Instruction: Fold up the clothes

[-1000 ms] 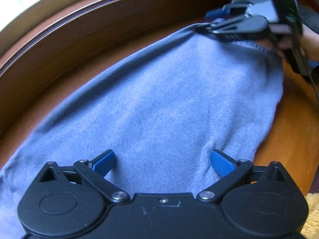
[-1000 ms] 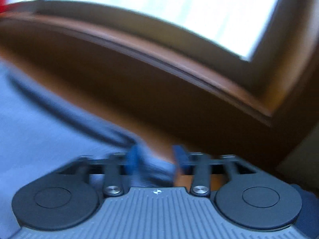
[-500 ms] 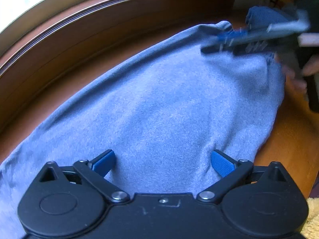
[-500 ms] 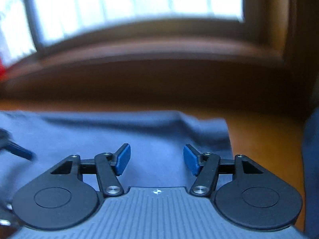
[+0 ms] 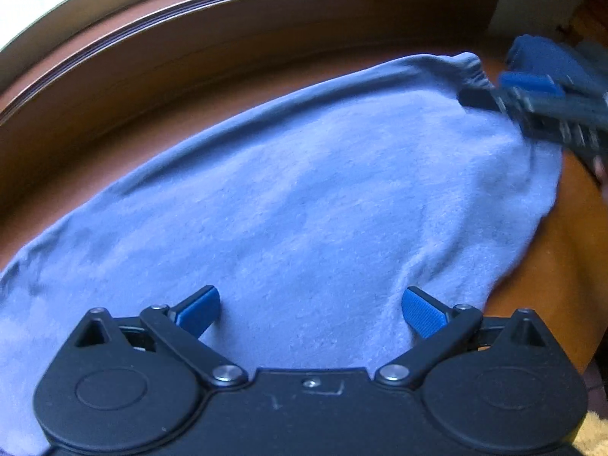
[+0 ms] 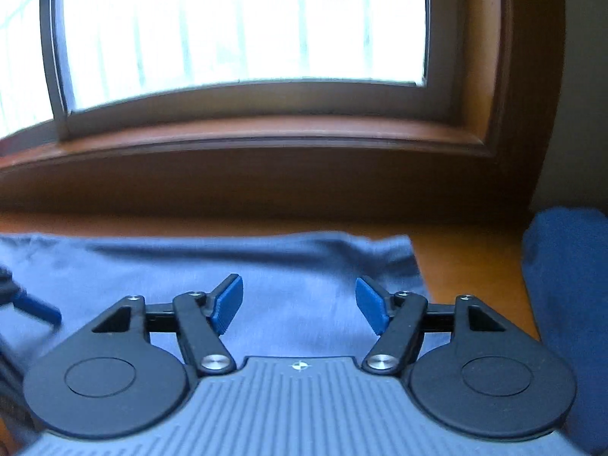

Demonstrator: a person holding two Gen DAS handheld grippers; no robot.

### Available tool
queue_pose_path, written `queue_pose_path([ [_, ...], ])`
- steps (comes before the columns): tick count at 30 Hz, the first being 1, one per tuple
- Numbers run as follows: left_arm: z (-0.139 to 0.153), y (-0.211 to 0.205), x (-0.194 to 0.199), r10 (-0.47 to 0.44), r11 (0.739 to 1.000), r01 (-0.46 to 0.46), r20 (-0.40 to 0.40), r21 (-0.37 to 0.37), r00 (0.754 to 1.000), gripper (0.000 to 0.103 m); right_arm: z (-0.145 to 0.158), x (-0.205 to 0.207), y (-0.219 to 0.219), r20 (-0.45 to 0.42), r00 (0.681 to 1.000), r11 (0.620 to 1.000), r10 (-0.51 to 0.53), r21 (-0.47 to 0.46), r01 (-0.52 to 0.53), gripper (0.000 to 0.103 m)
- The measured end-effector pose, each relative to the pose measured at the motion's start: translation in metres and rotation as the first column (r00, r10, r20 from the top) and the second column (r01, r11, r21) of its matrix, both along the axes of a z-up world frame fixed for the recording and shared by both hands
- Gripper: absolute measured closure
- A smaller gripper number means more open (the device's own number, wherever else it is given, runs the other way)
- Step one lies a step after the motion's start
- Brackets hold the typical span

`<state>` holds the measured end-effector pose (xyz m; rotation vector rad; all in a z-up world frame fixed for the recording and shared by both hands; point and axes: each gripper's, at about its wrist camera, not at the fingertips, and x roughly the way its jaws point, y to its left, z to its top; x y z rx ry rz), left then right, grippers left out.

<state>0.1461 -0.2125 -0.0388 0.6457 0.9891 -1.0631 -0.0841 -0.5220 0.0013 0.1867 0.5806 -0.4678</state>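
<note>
Your left hand-held gripper (image 5: 309, 306) points steeply down at the grey-blue garment (image 5: 304, 197), which lies spread flat on the wooden table (image 5: 577, 235) under the window. Its jaws stand wide apart with only flat cloth below them; no fold is pinched between the blue pads (image 5: 421, 311).

Your left wrist view shows most of the garment's length, running from the lower left up to a bunched far corner (image 5: 471, 66) at the upper right. There your right hand-held gripper (image 5: 494, 98) appears as a blurred dark shape over the cloth's end, and you cannot tell from this view whether it touches the fabric.

Your right wrist view settles that: the right hand-held gripper (image 6: 300, 304) has its jaws opening, apart, with nothing caught between them, and the garment's end lies flat beneath. This view also shows you the bright window (image 6: 243, 22) and its wooden sill (image 6: 266, 133) head-on, and a darker blue cloth (image 6: 566, 285) on the table to the right, apart from the garment. The left gripper's fingertip shows blurred at this view's left edge.
</note>
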Motion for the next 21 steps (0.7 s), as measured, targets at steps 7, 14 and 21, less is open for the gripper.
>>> queue_pose_path([
  [7,0.005,0.006,-0.006,0.015,1.0,-0.015,0.031,0.007,0.999,0.0,-0.007,-0.013,0.025,-0.031,0.999,0.998,-0.04,0.05,0.041,0.034],
  [14,0.008,0.016,-0.022,-0.002,1.0,0.002,0.061,0.003,0.998,0.0,-0.021,-0.02,0.035,-0.054,0.996,0.996,-0.078,0.028,0.079,0.034],
  [21,0.004,0.021,-0.033,-0.022,0.999,0.02,0.073,0.026,0.997,0.0,-0.028,0.002,0.051,-0.1,0.991,0.995,-0.089,-0.064,0.082,0.034],
])
